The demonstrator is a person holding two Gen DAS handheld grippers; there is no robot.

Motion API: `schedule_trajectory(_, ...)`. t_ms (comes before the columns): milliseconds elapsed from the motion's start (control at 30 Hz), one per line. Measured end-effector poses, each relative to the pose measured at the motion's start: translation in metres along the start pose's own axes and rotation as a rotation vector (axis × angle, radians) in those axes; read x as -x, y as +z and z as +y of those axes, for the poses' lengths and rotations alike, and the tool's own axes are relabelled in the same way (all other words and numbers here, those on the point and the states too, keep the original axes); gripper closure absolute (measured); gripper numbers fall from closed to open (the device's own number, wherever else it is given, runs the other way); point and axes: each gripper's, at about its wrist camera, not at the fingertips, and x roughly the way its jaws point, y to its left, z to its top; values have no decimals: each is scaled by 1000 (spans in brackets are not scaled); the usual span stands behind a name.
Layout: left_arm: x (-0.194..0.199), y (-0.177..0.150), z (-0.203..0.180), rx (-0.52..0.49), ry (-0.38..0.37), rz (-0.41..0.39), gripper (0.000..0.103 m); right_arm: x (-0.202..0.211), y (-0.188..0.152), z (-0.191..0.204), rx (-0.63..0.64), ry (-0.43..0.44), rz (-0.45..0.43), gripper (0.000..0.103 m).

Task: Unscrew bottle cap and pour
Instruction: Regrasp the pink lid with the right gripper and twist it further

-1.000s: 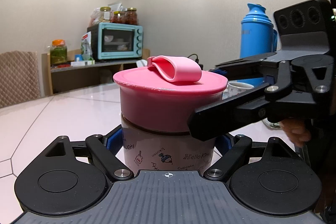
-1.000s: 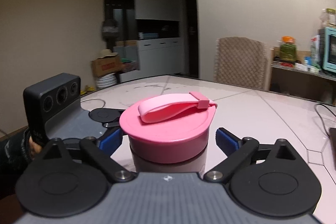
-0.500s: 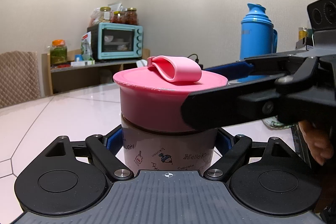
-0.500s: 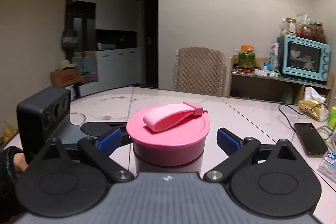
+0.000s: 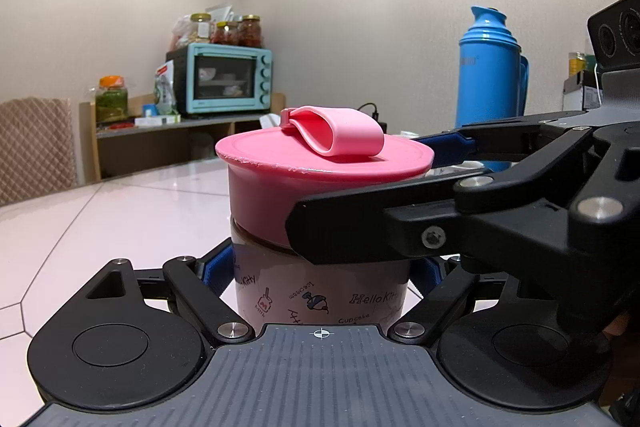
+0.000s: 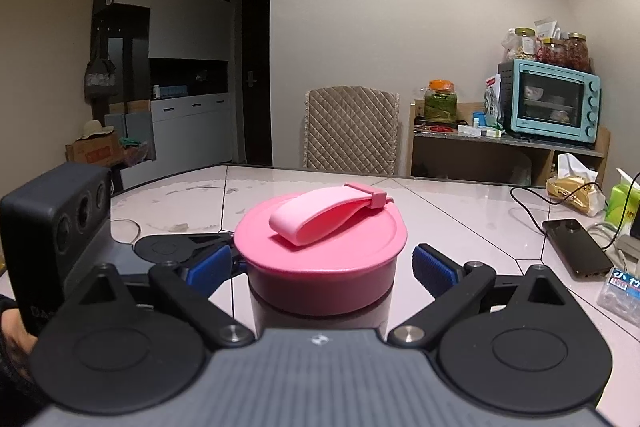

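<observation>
Two claws meet at the bottle (image 5: pixel 320 291) standing on the surface (image 6: pixel 460 203): left claw (image 5: pixel 320 271) pinches its smooth body, right claw (image 6: pixel 320 263) spreads beside the stiff pink cap (image 6: pixel 320 255), best gripped around its rim.

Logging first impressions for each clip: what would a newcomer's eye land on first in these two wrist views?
The bright pink cap with its loop strap fills the centre of both views, sitting on a Hello Kitty printed bottle. The left hand-held gripper clamps the bottle body below the cap, while the right hand-held gripper straddles the cap, its blue pads clear of it. Behind stand a tall blue thermos and a turquoise toaster oven.
</observation>
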Motion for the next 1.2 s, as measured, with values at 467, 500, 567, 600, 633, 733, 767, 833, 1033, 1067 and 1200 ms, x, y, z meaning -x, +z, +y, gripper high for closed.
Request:
schedule_trajectory(467,0,0,0,0,0,0,13,-4,-2,2,-13,-1,-10,17)
schedule_trajectory(500,0,0,0,-1,0,0,13,-4,-2,1,-13,2,-12,17)
schedule_trajectory(567,0,0,0,0,0,0,13,-4,-2,0,-11,9,-9,18)
schedule_trajectory(600,0,0,0,0,0,0,13,-4,-1,0,-10,10,-8,18)
schedule_trajectory(633,0,0,0,0,0,0,13,-4,0,-1,-5,18,-4,18)
schedule_trajectory(733,0,0,0,-1,0,0,13,-3,2,-5,6,52,1,18)
schedule_trajectory(767,0,-1,0,-1,0,0,13,-3,2,-7,11,66,2,18)
schedule_trajectory(833,0,0,0,-1,0,0,13,-3,3,-10,25,92,6,18)
schedule_trajectory(1033,0,-1,0,-1,0,0,13,-6,7,-29,72,225,13,18)
schedule_trajectory(1067,0,-1,0,-1,0,0,13,-6,7,-34,83,254,11,18)
schedule_trajectory(1200,0,-1,-1,-1,0,0,13,-10,10,-48,104,353,16,18)
